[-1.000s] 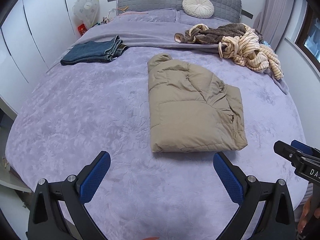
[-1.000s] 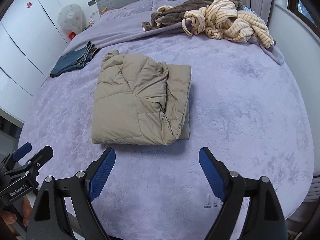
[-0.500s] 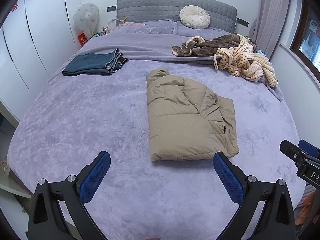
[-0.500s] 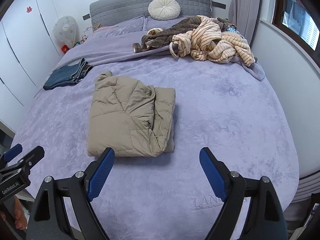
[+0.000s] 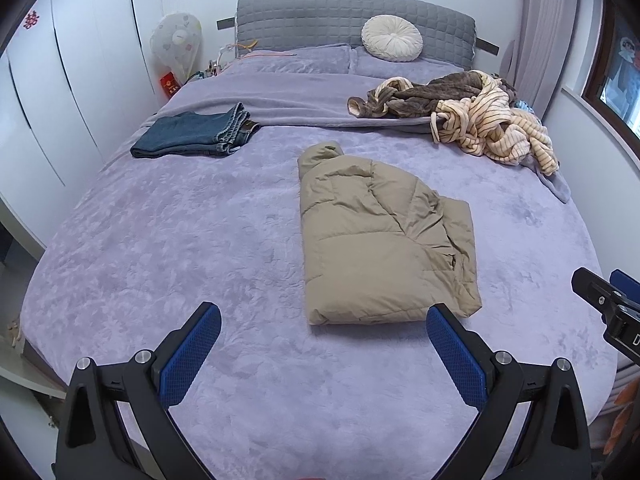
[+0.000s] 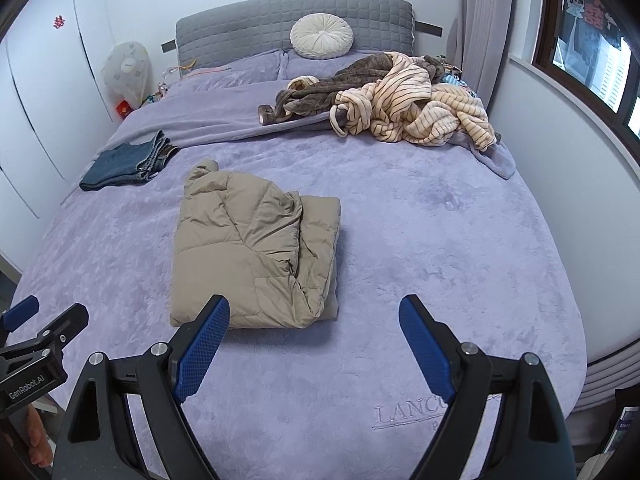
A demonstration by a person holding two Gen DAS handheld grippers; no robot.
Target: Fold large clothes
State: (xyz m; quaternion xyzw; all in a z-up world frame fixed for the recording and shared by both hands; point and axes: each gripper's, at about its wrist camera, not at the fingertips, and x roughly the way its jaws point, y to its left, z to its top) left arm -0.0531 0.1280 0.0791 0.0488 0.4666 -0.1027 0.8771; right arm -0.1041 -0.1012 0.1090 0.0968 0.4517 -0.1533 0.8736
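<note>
Folded blue denim jeans [image 5: 192, 137] lie far back on the left of the purple fuzzy bed [image 5: 160, 240]. The left claw [image 5: 322, 346] is spread wide and holds nothing. The puffy tan folded jacket [image 5: 380, 240] lies in the middle of the bed. The right claw [image 6: 314, 340] is spread wide too, holding nothing. A heap of brown and striped cream clothes [image 6: 392, 100] sits far back on the right.

We are in a home bedroom: a wide bed [image 5: 168, 240] under a lilac plush cover, with a grey quilted headboard [image 5: 340, 16] and a round cushion [image 5: 392, 37]. White wardrobe doors [image 5: 60, 92] line one wall, and a curtained window [image 6: 588, 36] faces them.
</note>
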